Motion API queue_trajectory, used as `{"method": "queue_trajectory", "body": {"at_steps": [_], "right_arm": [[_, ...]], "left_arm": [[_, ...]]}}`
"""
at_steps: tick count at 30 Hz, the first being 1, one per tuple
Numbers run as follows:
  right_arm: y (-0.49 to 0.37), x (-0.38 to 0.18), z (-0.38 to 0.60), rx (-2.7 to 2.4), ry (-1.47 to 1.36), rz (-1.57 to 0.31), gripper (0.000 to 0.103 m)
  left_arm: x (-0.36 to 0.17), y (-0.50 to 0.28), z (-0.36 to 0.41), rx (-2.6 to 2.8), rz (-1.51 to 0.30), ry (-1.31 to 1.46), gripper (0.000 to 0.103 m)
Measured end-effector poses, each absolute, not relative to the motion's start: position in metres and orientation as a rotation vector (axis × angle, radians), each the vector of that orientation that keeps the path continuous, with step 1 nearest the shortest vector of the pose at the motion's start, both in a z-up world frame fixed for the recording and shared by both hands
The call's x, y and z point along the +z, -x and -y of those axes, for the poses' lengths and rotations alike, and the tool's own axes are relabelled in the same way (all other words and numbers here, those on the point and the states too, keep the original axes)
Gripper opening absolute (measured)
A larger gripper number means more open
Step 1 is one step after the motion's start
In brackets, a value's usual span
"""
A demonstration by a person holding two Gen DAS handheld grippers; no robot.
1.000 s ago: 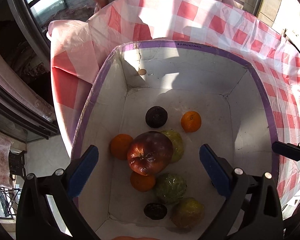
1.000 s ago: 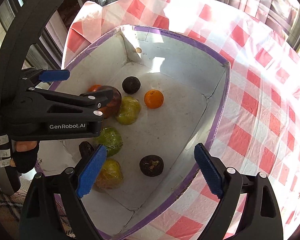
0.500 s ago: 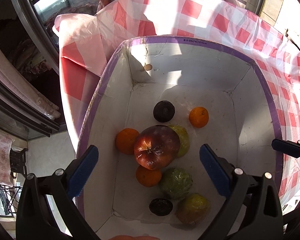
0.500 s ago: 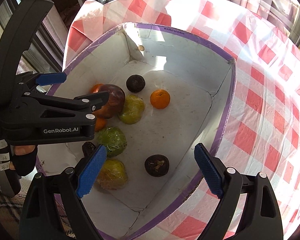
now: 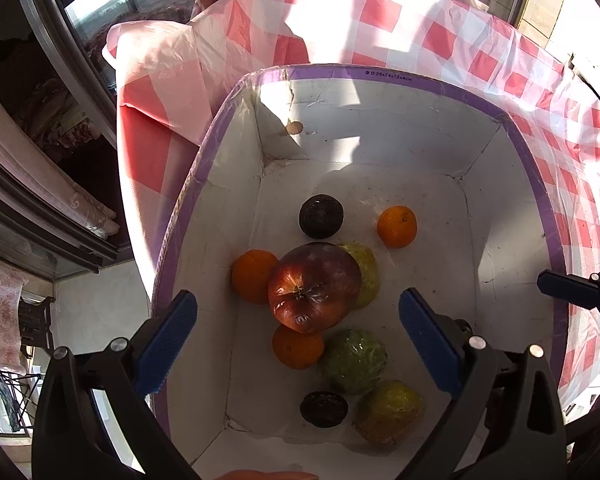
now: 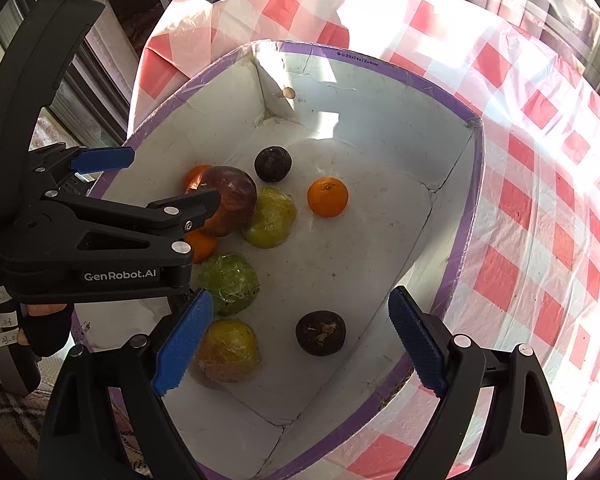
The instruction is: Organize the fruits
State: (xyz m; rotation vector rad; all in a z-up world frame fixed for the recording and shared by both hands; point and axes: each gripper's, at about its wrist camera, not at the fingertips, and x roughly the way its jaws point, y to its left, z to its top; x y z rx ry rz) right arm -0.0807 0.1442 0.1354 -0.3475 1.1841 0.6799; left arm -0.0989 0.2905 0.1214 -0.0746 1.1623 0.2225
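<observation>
A white box [image 5: 512,216] with a purple rim sits on a surface covered by a red-and-white checked cloth [image 5: 380,12], and all the fruit lies inside it. The left tool [image 5: 298,330] hangs above the box with its blue pads spread wide and nothing between them; the large red apple [image 5: 314,286] lies directly below the gap, resting against an orange [image 5: 253,276] on its left, a yellow-green fruit [image 5: 364,270] on its right and a second orange [image 5: 298,346] on its near side. Farther off sit a dark round fruit [image 5: 321,216] and, to its right and apart, a third orange [image 5: 397,226]. Nearer lie a wrapped green fruit [image 5: 354,360], a yellowish fruit [image 5: 388,410] and another dark fruit [image 5: 323,408]. The right tool [image 6: 298,334] is also wide open and empty, held over the near right part of the box, with a dark fruit [image 6: 320,333] below its gap and the yellowish fruit just beside its left pad.
</observation>
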Motion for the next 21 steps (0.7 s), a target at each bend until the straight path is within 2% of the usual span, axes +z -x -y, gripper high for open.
{"method": "queue_trajectory", "body": {"at_steps": [21], "right_arm": [[0.0805, 0.1312, -0.148, 0.669, 0.349, -1.193, 0.087]], "left_arm": [[0.1256, 0.1002, -0.2848, 0.194, -1.127, 0.065, 0.101]]}}
